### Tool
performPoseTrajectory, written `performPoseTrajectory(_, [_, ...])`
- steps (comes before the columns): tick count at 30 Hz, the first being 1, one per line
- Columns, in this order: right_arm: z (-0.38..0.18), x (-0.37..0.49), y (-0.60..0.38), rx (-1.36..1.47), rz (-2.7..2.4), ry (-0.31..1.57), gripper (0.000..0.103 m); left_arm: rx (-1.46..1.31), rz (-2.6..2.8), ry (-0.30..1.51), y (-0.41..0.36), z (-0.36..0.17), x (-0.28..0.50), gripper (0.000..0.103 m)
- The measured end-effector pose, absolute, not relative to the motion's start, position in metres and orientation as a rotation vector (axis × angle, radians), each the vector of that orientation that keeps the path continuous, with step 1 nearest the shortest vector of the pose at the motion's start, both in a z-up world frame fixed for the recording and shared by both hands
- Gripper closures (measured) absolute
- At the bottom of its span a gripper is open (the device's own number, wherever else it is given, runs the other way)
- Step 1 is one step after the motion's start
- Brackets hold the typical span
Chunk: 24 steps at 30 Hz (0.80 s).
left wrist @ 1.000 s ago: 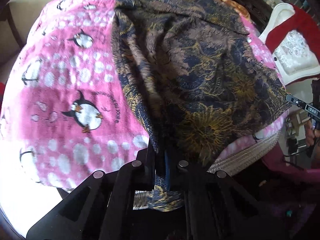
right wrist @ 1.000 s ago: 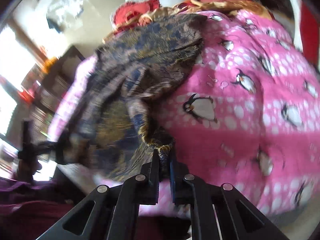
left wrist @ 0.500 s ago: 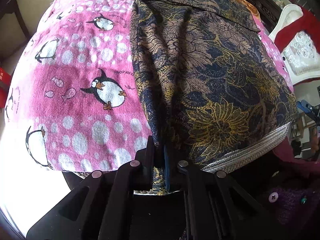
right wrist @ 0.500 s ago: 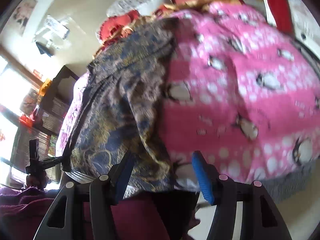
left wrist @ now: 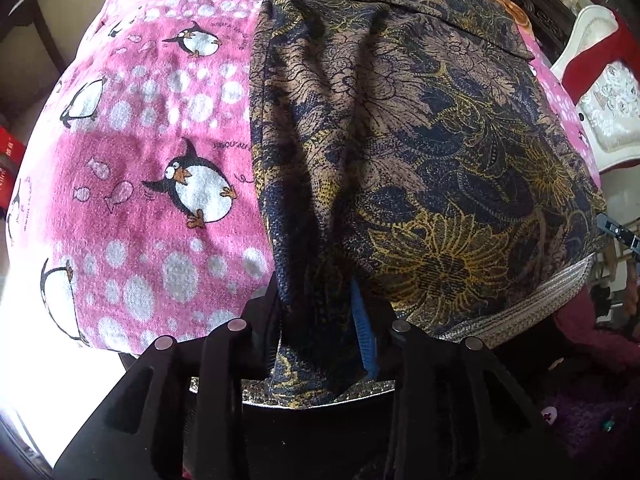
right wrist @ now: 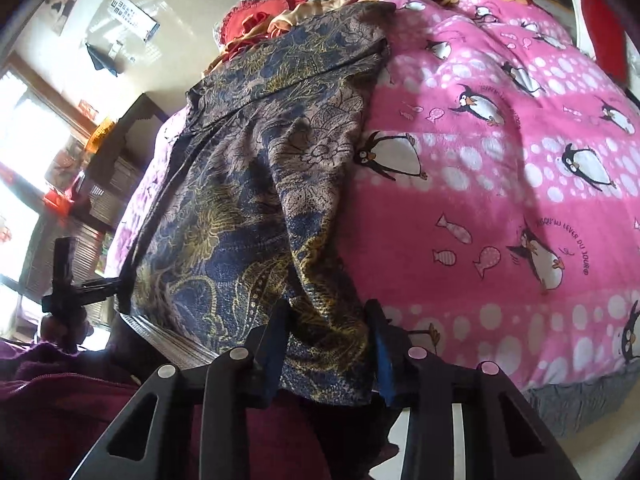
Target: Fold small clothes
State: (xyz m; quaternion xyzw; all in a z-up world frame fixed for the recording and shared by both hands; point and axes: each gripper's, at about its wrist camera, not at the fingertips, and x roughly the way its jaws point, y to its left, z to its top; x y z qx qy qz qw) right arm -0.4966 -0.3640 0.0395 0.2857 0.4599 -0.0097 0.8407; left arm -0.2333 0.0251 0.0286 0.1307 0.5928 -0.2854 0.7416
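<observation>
Floral garment [left wrist: 420,128] flat on penguin blanket [left wrist: 140,160] on bed, thin and floppy, looks slippery, so grab hem corners; left claw [left wrist: 320,320] and right claw [right wrist: 328,340] both released, fabric loose between fingers.

Strong daylight enters from the window [right wrist: 24,148], overexposing it. Both views are sharp centrally, with heavy fisheye distortion and dark vignetted edges.

Matt woven floral garment [left wrist: 420,152] lies on a fuzzy fleece penguin blanket [left wrist: 160,160].
</observation>
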Motion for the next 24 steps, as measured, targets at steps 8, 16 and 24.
performPoseTrajectory(8, [0.037, -0.497, -0.365, 0.615, -0.007, 0.992, 0.066, 0.293, -0.63, 1.3, 0.018, 0.027, -0.232, 0.065])
performPoseTrajectory(16, [0.037, -0.494, -0.36, 0.583, 0.003, 1.022, 0.054, 0.31, -0.621, 1.302, 0.022, 0.034, -0.231, 0.065])
performPoseTrajectory(24, [0.032, -0.494, -0.367, 0.644, 0.009, 1.008, 0.054, 0.308, -0.609, 1.331, 0.022, 0.029, -0.229, 0.053])
